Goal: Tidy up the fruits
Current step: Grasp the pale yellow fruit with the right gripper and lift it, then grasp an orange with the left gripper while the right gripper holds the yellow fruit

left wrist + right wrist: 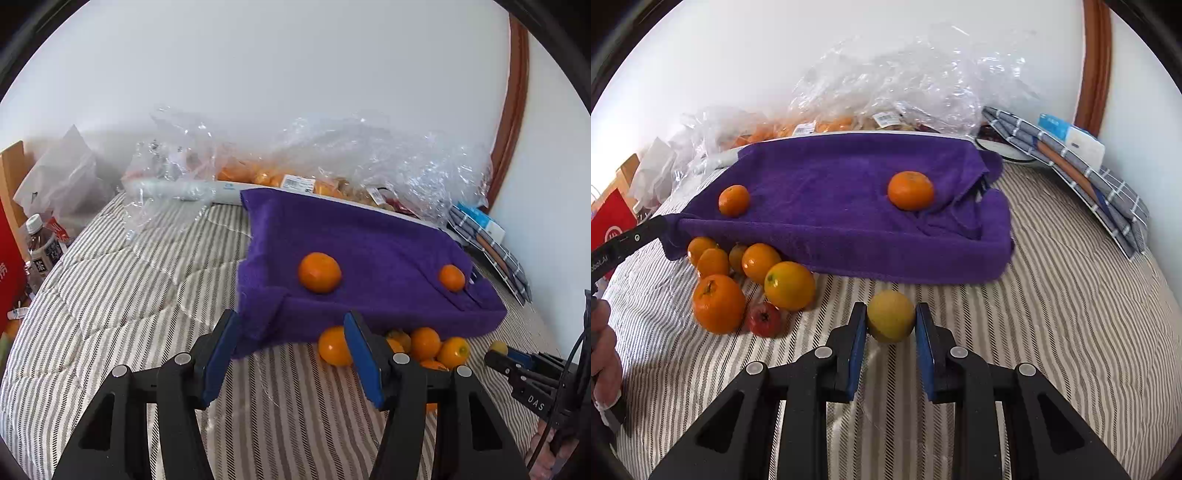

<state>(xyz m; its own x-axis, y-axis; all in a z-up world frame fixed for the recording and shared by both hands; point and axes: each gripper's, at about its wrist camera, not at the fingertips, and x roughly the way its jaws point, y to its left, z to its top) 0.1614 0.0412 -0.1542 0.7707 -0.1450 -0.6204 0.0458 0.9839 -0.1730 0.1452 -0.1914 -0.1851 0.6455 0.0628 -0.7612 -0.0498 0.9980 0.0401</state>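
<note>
A purple towel [849, 184] covers a tray on the striped bed. Two oranges rest on it, a small one [734, 199] at the left and a larger one [911, 190] at the right. Several oranges [718, 302] and a small red fruit [764, 319] lie heaped on the bed against the tray's front left. My right gripper [891, 323] is shut on a yellow-green fruit [891, 317] on the bed before the tray. My left gripper [291, 332] stands open in front of the towel's [369, 240] near corner, with nothing gripped. An orange [332, 347] lies just behind its right finger.
Crumpled clear plastic bags [332, 155] holding more fruit lie behind the tray against the white wall. A bottle [40, 247] and a red box [9, 273] stand at the left. Folded checked cloth [1071, 166] lies at the right. A person's hand [604, 350] holds the left gripper.
</note>
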